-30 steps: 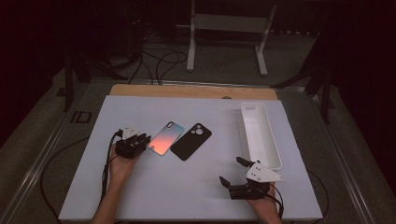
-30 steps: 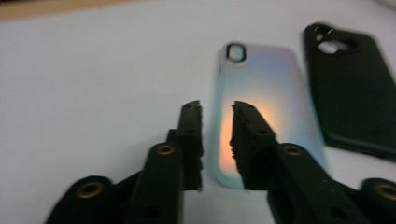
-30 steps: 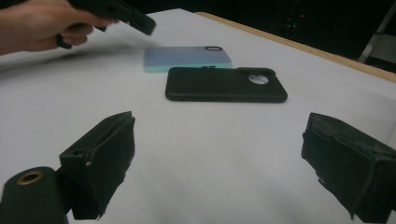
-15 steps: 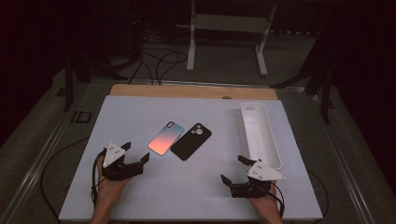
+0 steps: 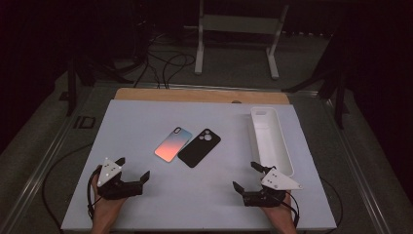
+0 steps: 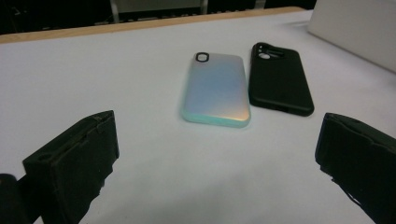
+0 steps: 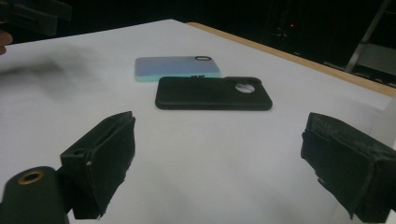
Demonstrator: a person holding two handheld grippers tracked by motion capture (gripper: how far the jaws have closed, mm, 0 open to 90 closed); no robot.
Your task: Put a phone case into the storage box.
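An iridescent pink-to-blue phone case (image 5: pixel 172 144) lies flat mid-table, with a black phone case (image 5: pixel 199 147) touching its right side. My left gripper (image 5: pixel 133 167) rests at the near left of the table, well short of the cases. Its jaws have just been opening and stand wide with nothing between them. In the left gripper view the iridescent case (image 6: pixel 217 88) and the black case (image 6: pixel 279 79) lie ahead of the open left gripper (image 6: pixel 217 133). My right gripper (image 5: pixel 245 175) sits open at the near right, also holding nothing. In the right gripper view the black case (image 7: pixel 212 93) lies ahead of the jaws.
A long white tray (image 5: pixel 281 146) stands along the right side of the white table, just beyond the right gripper. A wooden strip (image 5: pixel 195 95) edges the far side. Cables and a metal stand lie on the dark floor behind.
My left gripper has pulled back from the iridescent case toward the near left corner, and its jaws have spread. Both cases stay where they were. The right gripper has not moved.
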